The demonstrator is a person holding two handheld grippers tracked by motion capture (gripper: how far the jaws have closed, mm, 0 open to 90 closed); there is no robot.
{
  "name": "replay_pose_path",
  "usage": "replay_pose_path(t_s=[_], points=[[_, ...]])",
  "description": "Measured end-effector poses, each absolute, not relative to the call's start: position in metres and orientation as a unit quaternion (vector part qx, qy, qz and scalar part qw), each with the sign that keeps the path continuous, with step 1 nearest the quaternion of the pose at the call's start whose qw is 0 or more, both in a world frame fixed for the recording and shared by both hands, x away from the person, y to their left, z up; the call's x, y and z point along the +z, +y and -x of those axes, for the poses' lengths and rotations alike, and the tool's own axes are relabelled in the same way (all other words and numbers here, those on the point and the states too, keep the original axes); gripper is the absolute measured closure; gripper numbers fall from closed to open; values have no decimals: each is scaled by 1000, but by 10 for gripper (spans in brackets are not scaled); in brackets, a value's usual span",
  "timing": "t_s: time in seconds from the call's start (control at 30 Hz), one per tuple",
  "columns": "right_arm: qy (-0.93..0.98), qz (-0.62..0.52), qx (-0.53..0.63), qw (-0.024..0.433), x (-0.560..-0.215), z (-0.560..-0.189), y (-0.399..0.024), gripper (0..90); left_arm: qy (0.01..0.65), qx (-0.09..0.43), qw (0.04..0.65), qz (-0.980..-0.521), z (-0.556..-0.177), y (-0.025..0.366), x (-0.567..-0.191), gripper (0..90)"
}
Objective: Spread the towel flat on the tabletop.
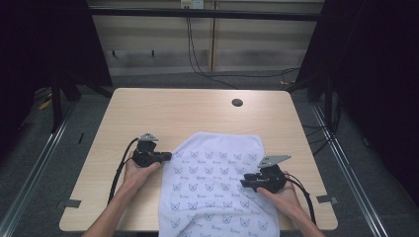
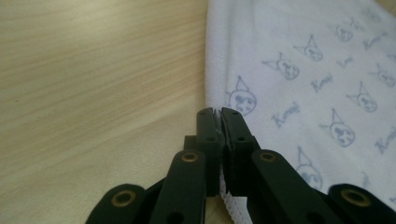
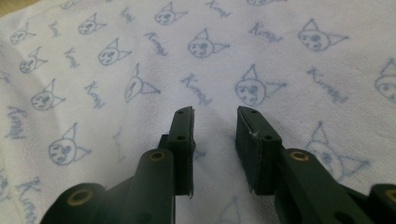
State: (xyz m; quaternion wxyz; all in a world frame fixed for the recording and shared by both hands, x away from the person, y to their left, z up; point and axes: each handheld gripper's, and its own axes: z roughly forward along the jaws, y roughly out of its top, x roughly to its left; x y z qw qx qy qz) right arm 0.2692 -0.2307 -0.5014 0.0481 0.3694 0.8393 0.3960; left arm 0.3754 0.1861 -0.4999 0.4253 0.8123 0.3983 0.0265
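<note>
Where the pale wooden table (image 1: 163, 111) stands on grey carpet, dark curtains hang at both sides, black cables trail along a light wall panel behind, and a round cable hole (image 1: 237, 102) sits near the table's far edge. A white towel (image 1: 212, 182) printed with small blue cat faces and script lies spread on the near half of the table, running off its near edge. The left gripper (image 2: 218, 112) has its jaws pinched together on the towel's stitched left hem. The right gripper (image 3: 215, 112) rests over the towel's right part, its jaws narrowly apart with nothing between them.
</note>
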Motion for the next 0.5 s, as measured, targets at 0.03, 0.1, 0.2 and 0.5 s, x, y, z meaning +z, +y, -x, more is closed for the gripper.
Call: replay_pose_path(t_s=[0.03,0.1,0.2,0.5], points=[[838,-372,397,44,-501,-269,-230,694,398,27,434,-808,-373,188,-495,871],[842,-367,394,44,-501,-267,-229,762,381,40,450,-807,-366,189,-483,871],[844,-362,393,38,-502,-265,-227,830,345,55,475,-807,-350,179,-464,870],[830,-370,414,49,-490,-259,-236,736,218,10,445,-868,-299,104,-470,852]])
